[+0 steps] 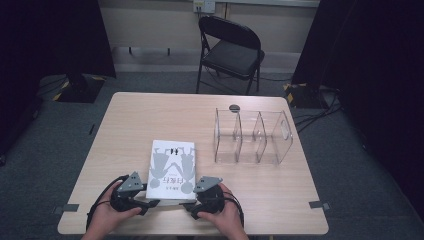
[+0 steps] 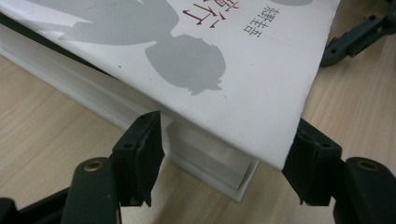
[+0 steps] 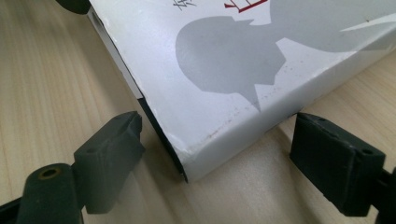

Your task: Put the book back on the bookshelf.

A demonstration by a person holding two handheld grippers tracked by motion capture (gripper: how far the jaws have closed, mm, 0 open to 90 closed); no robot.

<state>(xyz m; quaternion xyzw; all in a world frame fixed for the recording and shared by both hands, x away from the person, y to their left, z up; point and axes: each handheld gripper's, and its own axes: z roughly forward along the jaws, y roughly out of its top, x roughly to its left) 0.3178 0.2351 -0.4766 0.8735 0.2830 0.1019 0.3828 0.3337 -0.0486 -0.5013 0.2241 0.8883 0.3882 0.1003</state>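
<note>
A white book (image 1: 172,169) with grey figures and red characters on its cover lies flat on the wooden table (image 1: 150,115), near the front edge. My left gripper (image 1: 151,204) is at the book's near left corner and my right gripper (image 1: 189,207) is at its near right corner, each held in a hand. In the left gripper view the gripper (image 2: 224,164) is open, its jaws straddling a corner of the book (image 2: 224,79) where the cover overhangs the pages. My right gripper (image 3: 224,156) is open too, with the spine corner of the book (image 3: 233,70) between its jaws.
A clear plastic divider rack (image 1: 252,136) with several slots stands on the table's right half. A small dark disc (image 1: 234,107) lies behind it. Beyond the table stands a black folding chair (image 1: 231,50). The other gripper's jaw (image 2: 357,35) shows past the book.
</note>
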